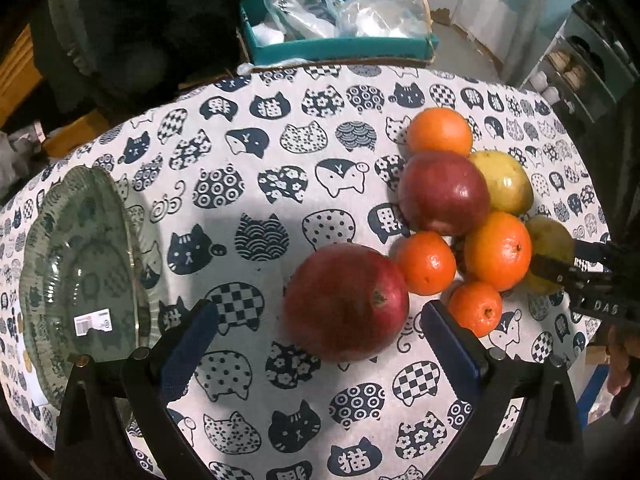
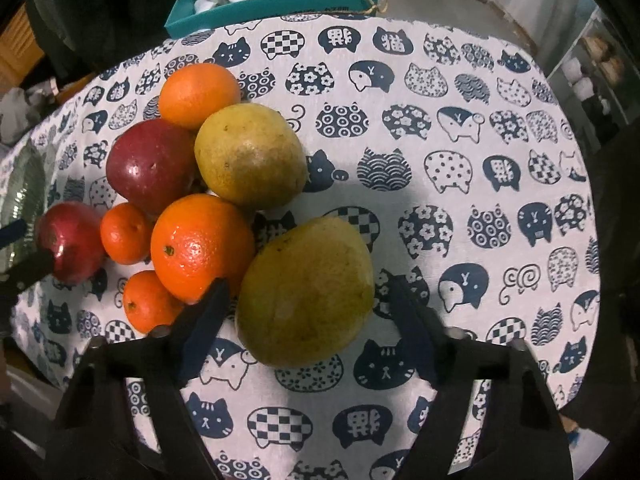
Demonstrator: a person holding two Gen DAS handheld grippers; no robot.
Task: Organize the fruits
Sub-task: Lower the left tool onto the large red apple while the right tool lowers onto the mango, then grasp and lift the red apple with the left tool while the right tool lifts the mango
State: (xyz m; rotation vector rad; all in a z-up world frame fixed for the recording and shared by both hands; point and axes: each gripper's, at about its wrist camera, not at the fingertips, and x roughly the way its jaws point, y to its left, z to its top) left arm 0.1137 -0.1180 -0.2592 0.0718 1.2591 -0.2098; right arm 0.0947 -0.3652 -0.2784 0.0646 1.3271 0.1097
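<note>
A pile of fruit lies on the cat-print tablecloth. In the left wrist view a big red apple (image 1: 346, 300) sits between the fingers of my open left gripper (image 1: 320, 344), not touched. Behind it are a second red apple (image 1: 442, 192), several oranges (image 1: 498, 250) and two yellow-green fruits (image 1: 504, 182). In the right wrist view my open right gripper (image 2: 308, 308) straddles the near yellow-green fruit (image 2: 306, 292); whether its fingers touch the fruit I cannot tell. A large orange (image 2: 202, 246) lies by its left finger. A clear glass plate (image 1: 80, 280) lies at the left.
A teal box (image 1: 340, 44) with plastic bags stands beyond the table's far edge. Shelves with jars (image 1: 568, 76) are at the far right. The tablecloth (image 2: 480, 160) right of the fruit pile is bare. The right gripper shows at the left view's right edge (image 1: 580, 280).
</note>
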